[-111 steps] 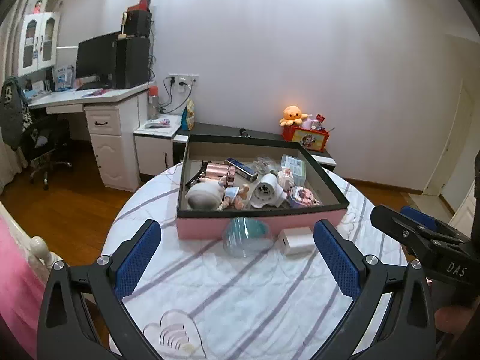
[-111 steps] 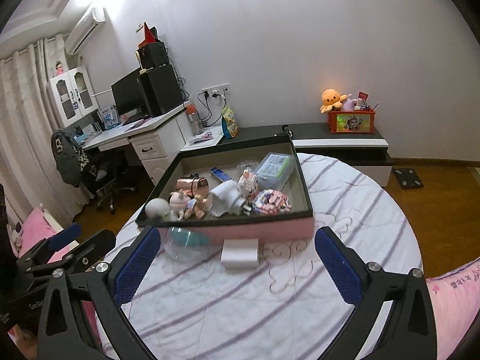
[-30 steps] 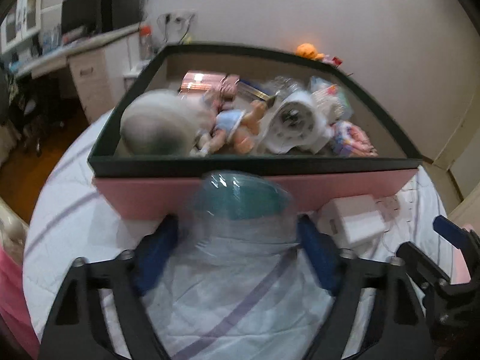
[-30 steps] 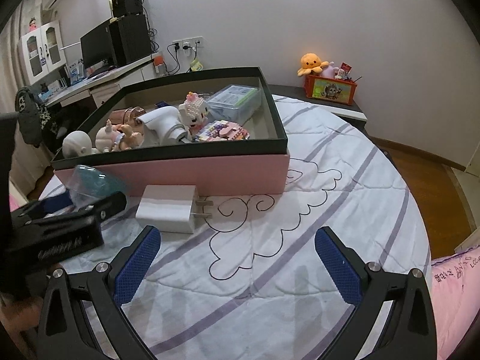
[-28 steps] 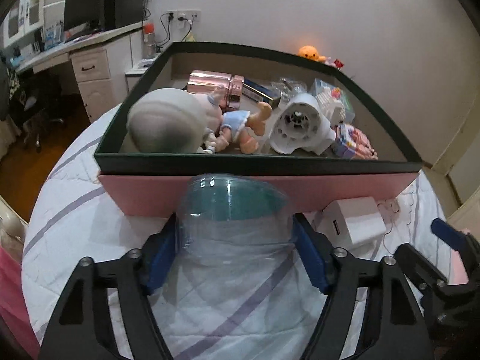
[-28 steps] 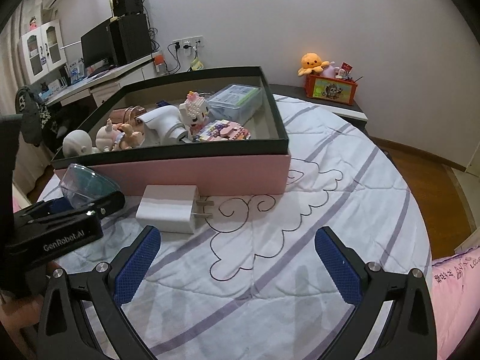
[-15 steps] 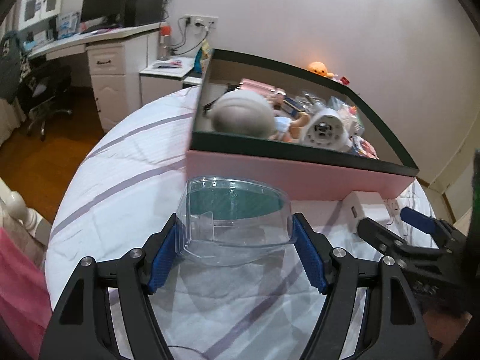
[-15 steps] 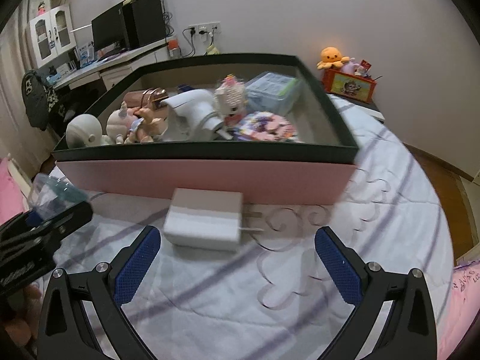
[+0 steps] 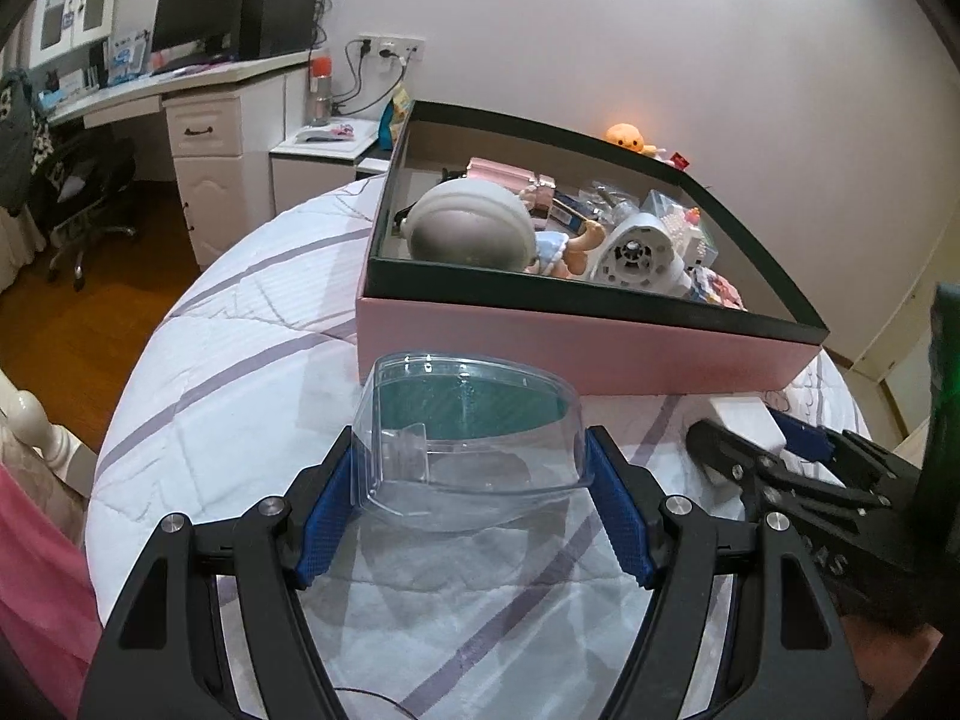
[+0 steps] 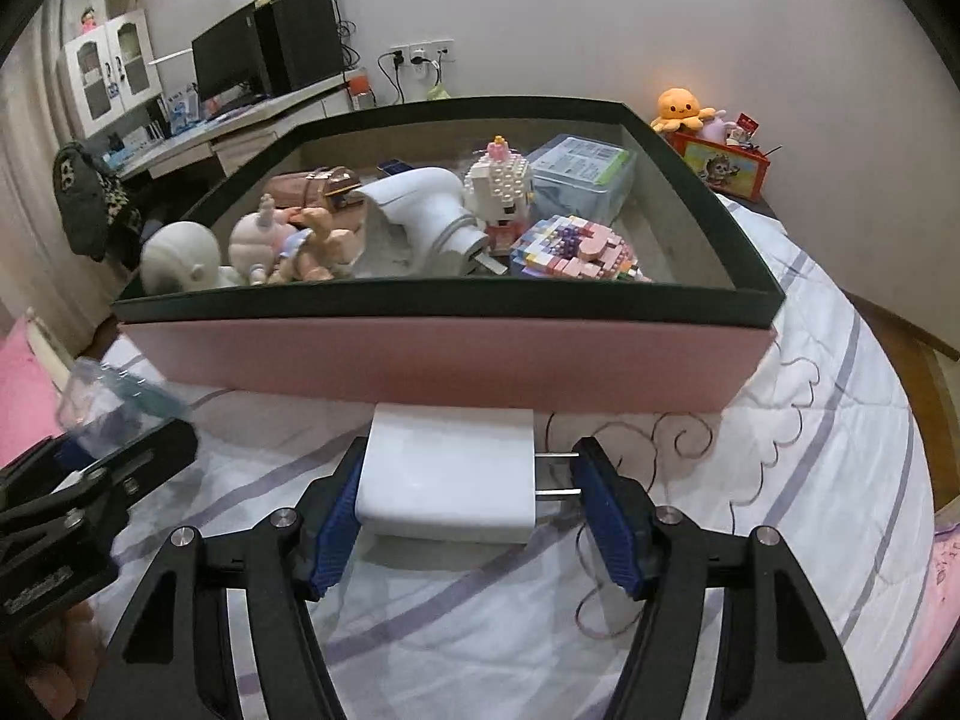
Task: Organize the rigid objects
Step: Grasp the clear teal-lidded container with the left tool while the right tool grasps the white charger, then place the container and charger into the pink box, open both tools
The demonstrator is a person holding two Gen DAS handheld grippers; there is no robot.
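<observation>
A clear plastic case [image 9: 471, 420] with a teal insert, light, stiff and slick, is pinched by its two side walls in the left hand-held gripper [image 9: 474, 510], in front of the pink box [image 9: 576, 342] and just off the quilted surface.

Right of it, a white plug-in charger [image 10: 447, 474] lies just before the box. The right hand-held gripper [image 10: 474, 516] has just been closing around it, one pad on its smooth side, the other at the prongs.

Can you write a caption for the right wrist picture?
Right gripper closing around a white charger before the pink toy box.
</observation>
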